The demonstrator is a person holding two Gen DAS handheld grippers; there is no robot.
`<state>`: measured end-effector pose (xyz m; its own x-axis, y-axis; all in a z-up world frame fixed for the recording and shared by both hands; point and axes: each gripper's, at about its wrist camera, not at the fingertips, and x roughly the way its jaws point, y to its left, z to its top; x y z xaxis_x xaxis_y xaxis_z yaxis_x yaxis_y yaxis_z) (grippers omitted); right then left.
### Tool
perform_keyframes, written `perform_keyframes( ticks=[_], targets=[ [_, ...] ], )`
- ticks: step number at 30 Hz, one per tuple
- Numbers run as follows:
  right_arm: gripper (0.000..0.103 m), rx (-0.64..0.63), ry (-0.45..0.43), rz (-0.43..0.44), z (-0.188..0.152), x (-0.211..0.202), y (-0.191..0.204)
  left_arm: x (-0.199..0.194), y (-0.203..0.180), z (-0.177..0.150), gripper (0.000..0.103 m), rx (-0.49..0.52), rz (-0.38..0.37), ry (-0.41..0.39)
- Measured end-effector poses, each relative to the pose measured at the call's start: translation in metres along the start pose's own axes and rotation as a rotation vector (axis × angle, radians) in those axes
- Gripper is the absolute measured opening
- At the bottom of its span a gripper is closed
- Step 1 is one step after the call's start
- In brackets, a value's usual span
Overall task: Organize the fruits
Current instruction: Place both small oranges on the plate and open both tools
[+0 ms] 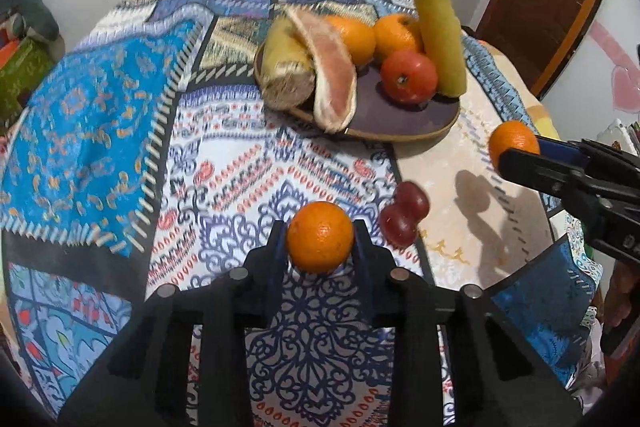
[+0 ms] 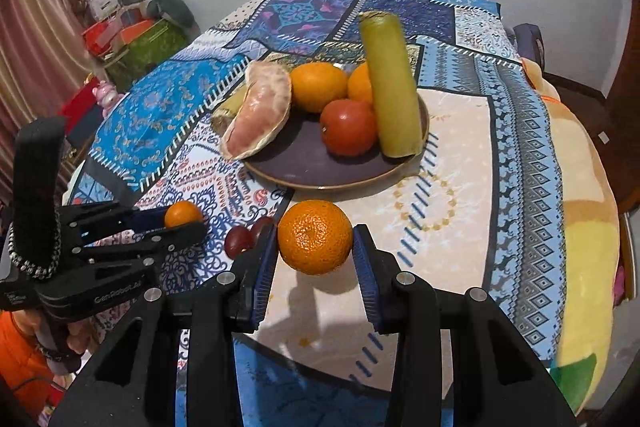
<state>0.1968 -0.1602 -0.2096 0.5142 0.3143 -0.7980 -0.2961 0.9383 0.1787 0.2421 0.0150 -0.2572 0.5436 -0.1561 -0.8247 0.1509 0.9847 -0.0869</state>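
Left wrist view: orange (image 1: 320, 237) clamped between left tool (image 1: 320, 243) fingers.

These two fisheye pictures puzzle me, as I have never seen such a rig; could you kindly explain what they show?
No robot here: a person holds a two-finger tool in each hand, with a camera on each looking along its fingers. In the left view, the left tool grips an orange. In the right view, the right tool grips another orange. On the patterned cloth stands a plate with oranges, a tomato, a peeled citrus piece and a green cylinder. Two red fruits lie beside it.
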Motion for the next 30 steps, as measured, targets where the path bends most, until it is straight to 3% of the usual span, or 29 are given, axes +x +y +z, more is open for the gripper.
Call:
perform_keyframes(
  ticks=[16,30],
  targets=[
    [0.035,-0.011,-0.076,0.017,0.031,-0.001,-0.008,-0.023,-0.021,0.054,0.032,0.014,-0.054,-0.121],
    [0.035,-0.014,-0.026,0.033,0.037,0.033,-0.015,0.005,-0.023,0.071,0.032,0.031,-0.085,-0.106]
  ],
)
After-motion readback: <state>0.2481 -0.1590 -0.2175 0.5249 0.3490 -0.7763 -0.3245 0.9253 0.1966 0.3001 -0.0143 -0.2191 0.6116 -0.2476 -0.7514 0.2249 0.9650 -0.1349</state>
